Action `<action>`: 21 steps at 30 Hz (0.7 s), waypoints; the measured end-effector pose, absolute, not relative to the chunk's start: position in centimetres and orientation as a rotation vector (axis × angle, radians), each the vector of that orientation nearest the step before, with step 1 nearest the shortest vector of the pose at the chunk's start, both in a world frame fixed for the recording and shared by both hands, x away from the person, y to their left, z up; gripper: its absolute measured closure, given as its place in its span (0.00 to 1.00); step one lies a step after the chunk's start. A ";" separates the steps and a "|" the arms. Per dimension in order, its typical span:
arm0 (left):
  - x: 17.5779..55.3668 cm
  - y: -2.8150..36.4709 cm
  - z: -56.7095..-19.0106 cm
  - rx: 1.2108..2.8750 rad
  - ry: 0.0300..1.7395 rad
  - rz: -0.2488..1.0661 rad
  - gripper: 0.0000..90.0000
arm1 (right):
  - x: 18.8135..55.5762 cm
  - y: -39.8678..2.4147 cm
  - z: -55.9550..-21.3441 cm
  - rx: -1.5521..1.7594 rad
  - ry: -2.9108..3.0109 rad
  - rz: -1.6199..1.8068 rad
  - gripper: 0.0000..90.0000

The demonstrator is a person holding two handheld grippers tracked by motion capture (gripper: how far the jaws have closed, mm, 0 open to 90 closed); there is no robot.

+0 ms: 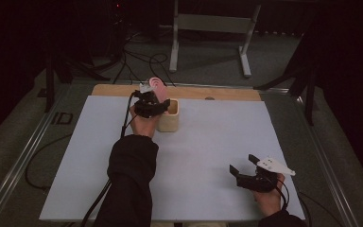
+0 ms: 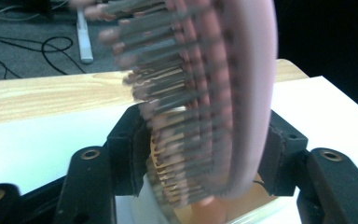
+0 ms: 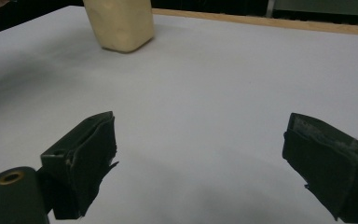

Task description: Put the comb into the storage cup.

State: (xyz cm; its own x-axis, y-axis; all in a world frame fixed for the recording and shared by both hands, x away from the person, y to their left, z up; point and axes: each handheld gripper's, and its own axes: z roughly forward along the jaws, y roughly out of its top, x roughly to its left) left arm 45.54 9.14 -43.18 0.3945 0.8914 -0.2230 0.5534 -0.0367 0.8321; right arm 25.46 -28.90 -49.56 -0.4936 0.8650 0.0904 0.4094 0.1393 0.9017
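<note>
With the pink hairbrush (image 2: 223,107) standing handle-down in the cup (image 1: 168,118) at upper centre, the left gripper (image 1: 157,105), jaws loosened around it, should back off straight.

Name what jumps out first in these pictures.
A pink hairbrush stands between the jaws of the left gripper, its handle end down in a cream cup near the far edge of the white table. The brush looks blurred in the left gripper view. The right gripper rests open near the table's near right corner, holding nothing.
</note>
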 end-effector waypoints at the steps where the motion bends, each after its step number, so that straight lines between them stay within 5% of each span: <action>1: 45.5 9.2 -43.2 1.711 1.282 0.448 0.45 | 25.5 -28.9 -49.6 1.219 1.966 1.324 0.11; 21: 44.8 9.7 -42.4 1.707 1.293 0.510 0.08 | 25.5 -28.8 -49.6 1.221 1.969 1.318 0.11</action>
